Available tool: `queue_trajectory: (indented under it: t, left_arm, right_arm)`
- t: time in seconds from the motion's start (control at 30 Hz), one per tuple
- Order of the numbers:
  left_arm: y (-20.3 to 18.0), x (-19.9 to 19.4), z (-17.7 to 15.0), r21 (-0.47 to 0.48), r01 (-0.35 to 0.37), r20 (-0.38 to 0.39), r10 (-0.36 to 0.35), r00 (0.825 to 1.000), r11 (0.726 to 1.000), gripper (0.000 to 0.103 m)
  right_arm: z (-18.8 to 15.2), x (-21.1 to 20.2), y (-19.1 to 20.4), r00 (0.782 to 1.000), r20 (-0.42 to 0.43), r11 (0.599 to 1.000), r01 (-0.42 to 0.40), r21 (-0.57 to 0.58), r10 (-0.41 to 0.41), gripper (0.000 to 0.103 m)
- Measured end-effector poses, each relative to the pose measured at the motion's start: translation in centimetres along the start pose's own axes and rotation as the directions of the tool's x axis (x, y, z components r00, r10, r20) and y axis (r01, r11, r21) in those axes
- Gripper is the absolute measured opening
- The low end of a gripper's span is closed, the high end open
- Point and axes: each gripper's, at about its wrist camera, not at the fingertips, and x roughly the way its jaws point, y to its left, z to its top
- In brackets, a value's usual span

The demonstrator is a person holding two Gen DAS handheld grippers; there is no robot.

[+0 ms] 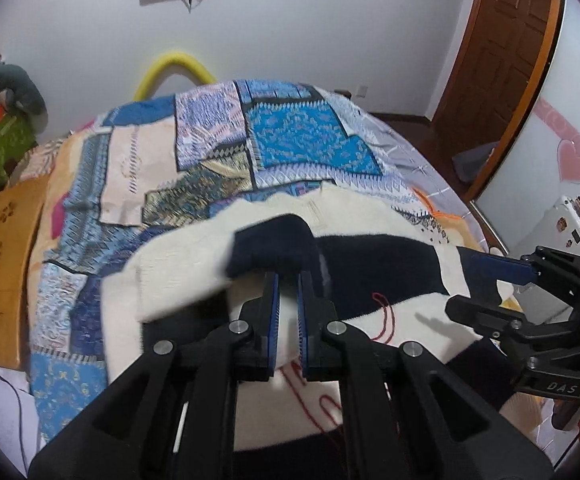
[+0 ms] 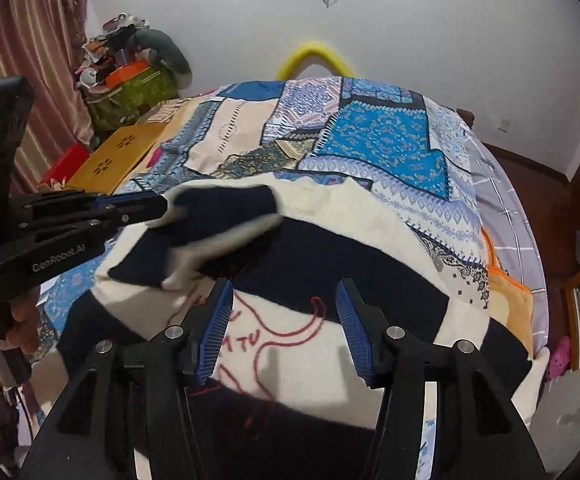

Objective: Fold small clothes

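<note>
Left tool [image 2: 162,204] is clamped on the sleeve [image 2: 226,216] of a cream-and-navy sweater [image 2: 369,248], holding it up over the body of the garment; sleeve looks blurred. Right tool [image 2: 286,328] has its jaws apart with nothing between them, hovering above the red stitching [image 2: 290,332] on the chest. Sweater lies spread on the patchwork quilt [image 2: 369,136] on the bed, near the front edge.

Risks as I see them: the pinch is only on the sleeve end, so thick knit could slip out before it is laid down; sleeve may land skewed or bunched, leaving a lumpy fold; a tug could drag the whole sweater across the quilt since nothing pins it; right tool sits close enough that the ribbed pads could snag the loose red yarn.
</note>
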Motion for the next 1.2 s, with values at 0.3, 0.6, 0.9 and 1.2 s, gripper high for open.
queue_trajectory:
  t: [0.3,0.6,0.9,1.2]
  left_arm:
    - [4.8,-3.4,-0.8,-0.071,-0.094,0.037,0.097,0.995,0.993,0.028]
    - [11.3,-1.9,-3.8,-0.170,-0.160,-0.041,0.155,0.987,0.973,0.036]
    - [14.8,1.0,-7.1,-0.193,-0.178,-0.129,0.155,0.980,0.965,0.042]
    - [15.7,2.6,-8.4,-0.166,-0.183,-0.152,0.158,0.976,0.969,0.043]
  right_arm:
    - [0.4,-0.1,3.9,1.000,0.015,0.997,-0.007,-0.075,0.008,0.055]
    - [1.1,4.3,8.4,0.997,-0.068,0.977,0.015,-0.210,-0.030,0.068]
    - [2.6,9.5,11.3,0.989,-0.120,0.954,0.048,-0.297,-0.087,0.068]
    - [2.8,13.9,11.8,0.973,-0.204,0.954,0.048,-0.295,-0.112,0.068]
